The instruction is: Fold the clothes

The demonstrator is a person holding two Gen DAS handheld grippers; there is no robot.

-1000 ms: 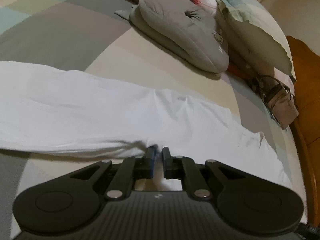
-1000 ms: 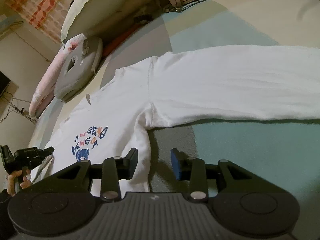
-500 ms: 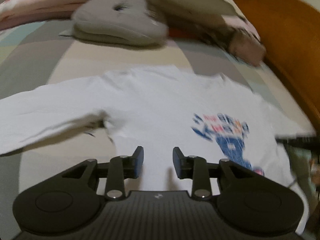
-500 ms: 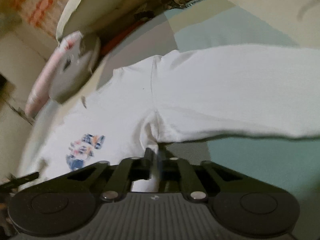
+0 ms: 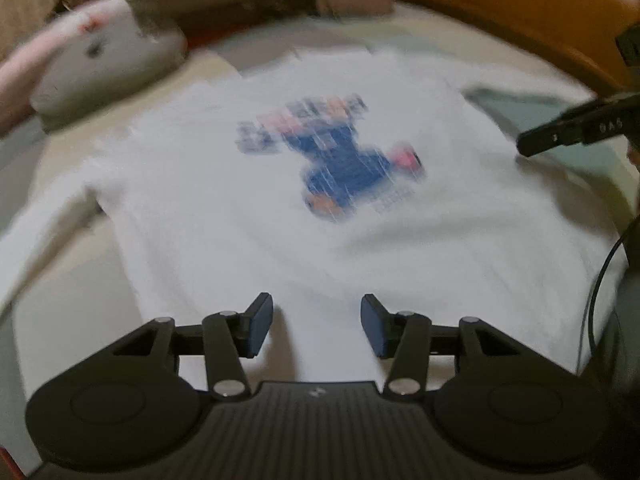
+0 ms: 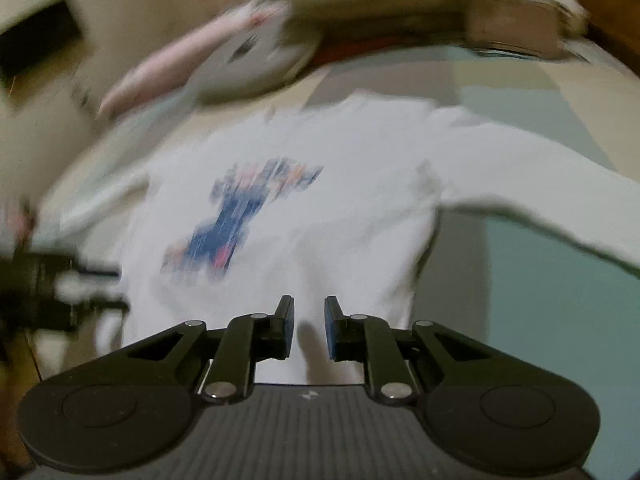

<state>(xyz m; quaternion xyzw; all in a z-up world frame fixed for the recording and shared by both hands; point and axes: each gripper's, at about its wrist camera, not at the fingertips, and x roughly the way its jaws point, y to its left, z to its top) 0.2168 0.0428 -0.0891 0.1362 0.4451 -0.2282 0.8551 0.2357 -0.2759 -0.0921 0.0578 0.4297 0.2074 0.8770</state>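
- Left tongs (image 5: 317, 326), left wrist view: jaws apart and opening, nothing between them; they hang over the lower part of the shirt (image 5: 248, 216), clear of the cloth as far as the blur allows.
- Same view: shirt lies spread front-up on the bed (image 5: 60, 152), print (image 5: 332, 152) showing, one sleeve (image 5: 36, 232) running off to the picture's left. Right tongs (image 5: 524, 148) show at the right edge over the far side of the shirt; their jaws cannot be read here.
- Right tongs (image 6: 309, 330), right wrist view: jaws narrowly apart and opening, no cloth between them, poised over the lower body of the shirt (image 6: 344, 208).
- Same view: other sleeve (image 6: 552, 208) stretches right, unfolded. Pillows (image 6: 260, 60) lie beyond the collar.
- Judgement: the step in hand is picking grip points; no fold is made yet. Next move calls for each pair to settle on an edge, probably hem or side, and close on it.
- Appearance: white, long-sleeved, fairly flat, blue and red print; detail lost to blur.
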